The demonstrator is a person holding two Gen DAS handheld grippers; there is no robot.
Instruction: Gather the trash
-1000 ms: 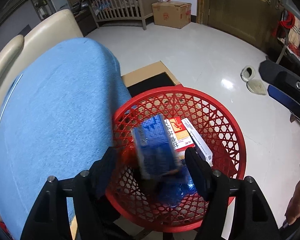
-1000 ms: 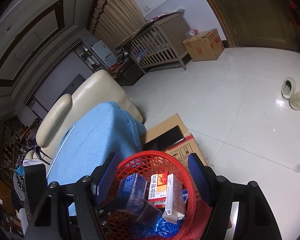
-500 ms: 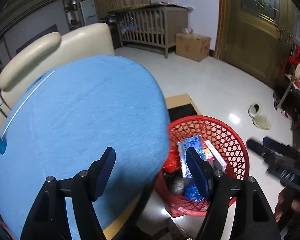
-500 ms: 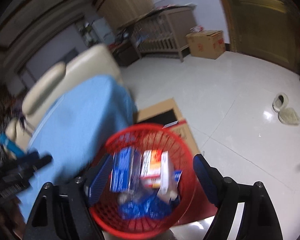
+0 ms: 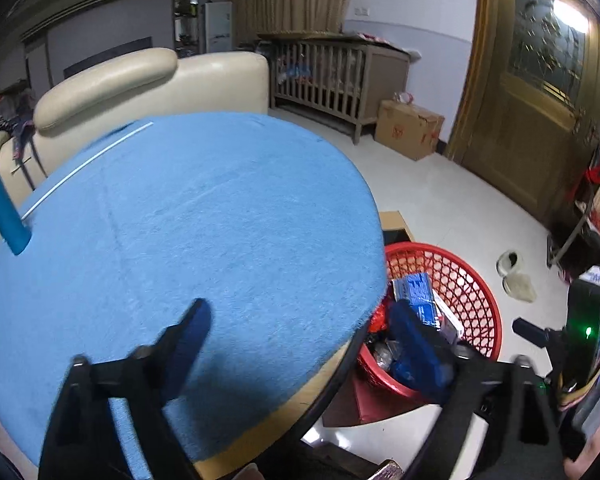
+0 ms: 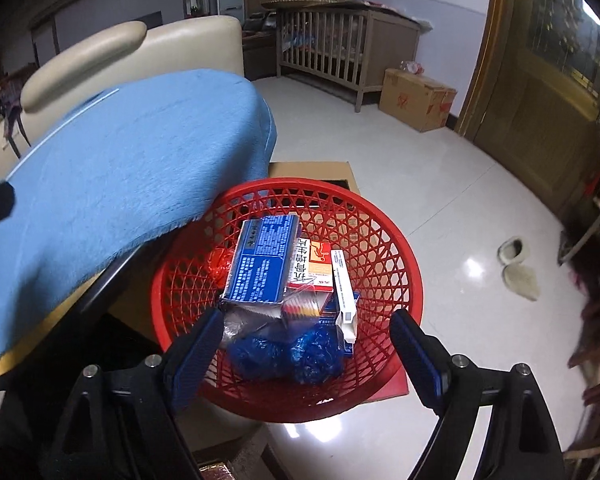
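Observation:
A red mesh basket [image 6: 400, 264] stands on the floor beside the round table with a blue cloth [image 5: 180, 220]. In it lie a blue box [image 6: 264, 260], a red and white box [image 6: 314, 260], a narrow white box [image 6: 346, 292] and crumpled blue plastic [image 6: 292, 352]. My right gripper [image 6: 304, 332] hangs just above the basket's near side, jaws opening, nothing between them. My left gripper [image 5: 300, 320] hovers over the table's edge, jaws opening and empty, with the basket [image 5: 476, 280] to its lower right. A blue cylinder [image 5: 0, 204] stands at the table's far left.
A thin white stick [image 5: 88, 160] lies on the cloth near the cream sofa [image 5: 140, 80]. The basket rests on a flat cardboard box [image 6: 312, 168]. Farther off are a wooden crib [image 6: 340, 40], a cardboard box [image 6: 416, 100], slippers [image 6: 516, 268] and a wooden door [image 5: 532, 120].
The blue box left the left gripper's jaws and now lies in the basket. The left gripper drew back up over the table and widened. The right gripper came closer over the basket.

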